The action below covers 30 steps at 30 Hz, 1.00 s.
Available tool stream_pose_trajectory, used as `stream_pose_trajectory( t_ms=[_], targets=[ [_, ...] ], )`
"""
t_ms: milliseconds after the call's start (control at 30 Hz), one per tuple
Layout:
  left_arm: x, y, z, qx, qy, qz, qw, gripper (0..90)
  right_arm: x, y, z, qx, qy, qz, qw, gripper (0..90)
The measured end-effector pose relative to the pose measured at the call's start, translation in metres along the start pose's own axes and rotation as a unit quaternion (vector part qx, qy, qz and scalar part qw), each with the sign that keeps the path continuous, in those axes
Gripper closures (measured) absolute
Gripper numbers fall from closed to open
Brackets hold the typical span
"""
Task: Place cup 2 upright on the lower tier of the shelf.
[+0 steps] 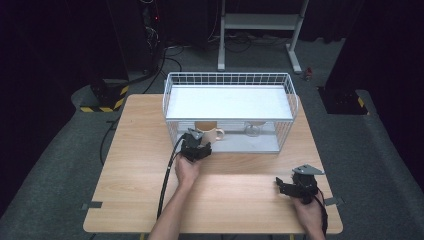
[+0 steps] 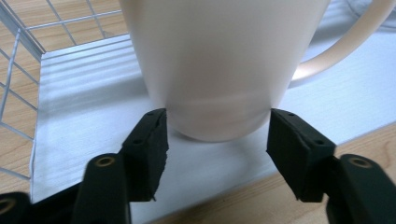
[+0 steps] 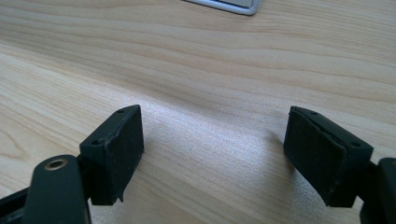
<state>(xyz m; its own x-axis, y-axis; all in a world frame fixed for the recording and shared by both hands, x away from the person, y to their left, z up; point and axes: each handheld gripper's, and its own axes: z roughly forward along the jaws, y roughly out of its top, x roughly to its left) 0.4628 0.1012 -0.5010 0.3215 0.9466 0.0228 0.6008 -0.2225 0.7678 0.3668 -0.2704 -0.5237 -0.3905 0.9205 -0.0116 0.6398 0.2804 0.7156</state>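
A cream mug (image 1: 206, 126) with its handle to the right stands on the white lower shelf (image 2: 79, 98) of a white wire rack (image 1: 227, 79). My left gripper (image 1: 198, 140) reaches into the rack's open front. In the left gripper view the mug (image 2: 219, 56) looms close, and the left gripper (image 2: 218, 126) has its two black jaws pressed against either side of the mug's base. My right gripper (image 1: 281, 185) lies low over the bare wood at the table's front right. Its jaws are wide apart with nothing between them, as the right gripper (image 3: 212, 140) view shows.
A clear stemmed glass (image 1: 254, 130) stands on the same lower shelf, right of the mug. The rack's upper shelf (image 1: 227, 102) is a bare white board. The wooden table (image 1: 135, 165) spreads around the rack. Dark floor, cables and a metal stand (image 1: 260, 22) lie beyond.
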Motion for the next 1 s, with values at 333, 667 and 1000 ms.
stream_pose_trajectory(
  t_ms=[333, 667, 1000],
  targets=[
    [-0.003, 0.01, 0.008, 0.011, 0.006, 0.0, 0.9999, 52.4, 0.0, 0.0, 0.0, 0.0, 0.0, -0.001, 1.0, 20.2],
    [-0.005, 0.019, 0.016, 0.016, 0.023, 0.005, 0.9996, 62.6, 0.0, 0.0, 0.0, 0.0, 0.0, 0.0, 1.0, 20.3],
    [-0.005, 0.019, 0.025, 0.018, 0.015, -0.003, 0.9997, 68.5, 0.0, 0.0, 0.0, 0.0, 0.0, 0.0, 1.0, 20.3]
  ],
)
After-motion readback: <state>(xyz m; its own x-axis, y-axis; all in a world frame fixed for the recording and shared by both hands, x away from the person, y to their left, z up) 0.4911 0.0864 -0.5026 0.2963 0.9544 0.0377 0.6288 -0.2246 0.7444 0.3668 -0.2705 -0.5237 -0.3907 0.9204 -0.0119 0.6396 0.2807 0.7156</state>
